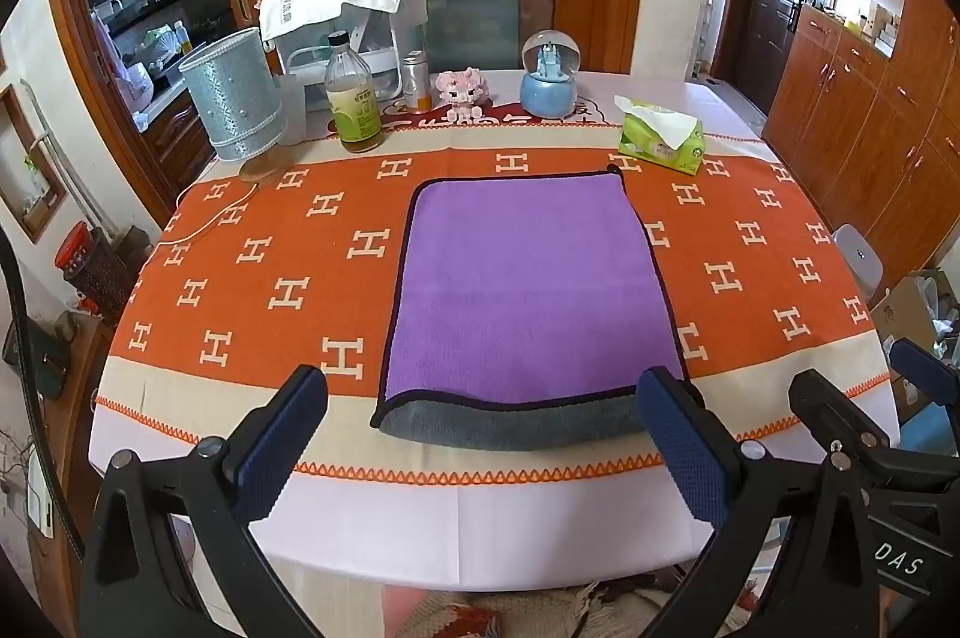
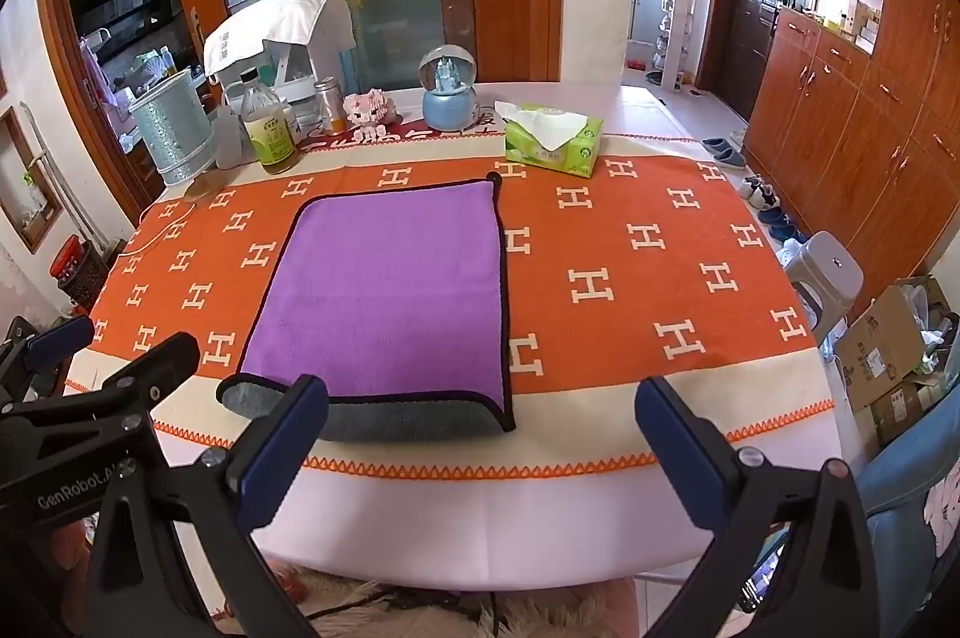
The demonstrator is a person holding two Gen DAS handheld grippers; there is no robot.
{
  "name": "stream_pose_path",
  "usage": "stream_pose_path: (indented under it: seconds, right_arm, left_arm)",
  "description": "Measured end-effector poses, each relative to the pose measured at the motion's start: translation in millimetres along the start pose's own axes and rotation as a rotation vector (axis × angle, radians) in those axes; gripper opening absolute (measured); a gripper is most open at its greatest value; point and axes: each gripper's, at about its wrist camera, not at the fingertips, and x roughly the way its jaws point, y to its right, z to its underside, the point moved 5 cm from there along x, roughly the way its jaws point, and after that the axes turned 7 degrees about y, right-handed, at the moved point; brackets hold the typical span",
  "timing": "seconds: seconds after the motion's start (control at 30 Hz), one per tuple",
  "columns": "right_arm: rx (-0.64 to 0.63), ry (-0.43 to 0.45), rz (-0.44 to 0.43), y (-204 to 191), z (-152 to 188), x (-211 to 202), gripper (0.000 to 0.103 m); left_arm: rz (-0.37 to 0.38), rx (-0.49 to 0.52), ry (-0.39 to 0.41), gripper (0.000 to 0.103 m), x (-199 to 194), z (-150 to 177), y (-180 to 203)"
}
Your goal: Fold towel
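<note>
A purple towel (image 1: 516, 278) with a dark hem lies flat on the orange patterned tablecloth (image 1: 270, 278), folded over so its grey underside (image 1: 510, 425) shows along the near edge. It also shows in the right wrist view (image 2: 390, 290). My left gripper (image 1: 480, 434) is open and empty, hovering just in front of the towel's near edge. My right gripper (image 2: 480, 446) is open and empty, near the towel's near right corner. Each gripper shows at the edge of the other's view.
At the table's back stand a silver-blue lamp (image 1: 234, 104), a bottle (image 1: 353, 98), a small can (image 1: 416, 83), a pink toy (image 1: 461, 89), a snow globe (image 1: 549, 77) and a green tissue pack (image 1: 663, 134). A stool (image 2: 825, 278) and boxes (image 2: 882, 350) stand right.
</note>
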Motion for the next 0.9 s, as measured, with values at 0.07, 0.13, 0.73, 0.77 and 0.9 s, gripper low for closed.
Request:
stream_pose_path:
  seconds: [0.07,0.13,0.73,0.77,0.9]
  right_arm:
    - [0.0,0.0,0.0,0.2,0.0,0.2,0.102]
    - [0.001,0.0,0.0,0.2,0.0,0.4,0.102]
    - [0.002,-0.004,0.0,0.2,0.8,1.8,0.102]
    - [0.001,-0.004,0.0,0.2,0.9,2.0,0.102]
    - [0.004,-0.007,-0.003,0.2,1.8,2.3,0.103]
  left_arm:
    - [0.0,0.0,0.0,0.102,-0.1,0.0,0.1]
    - [0.0,0.001,0.0,0.102,-0.3,0.0,0.1]
    - [0.001,0.001,-0.007,0.102,-0.8,0.9,-0.1]
    - [0.002,0.0,-0.008,0.102,-1.2,1.4,-0.2]
    - [0.002,0.0,-0.008,0.102,0.1,3.8,0.3]
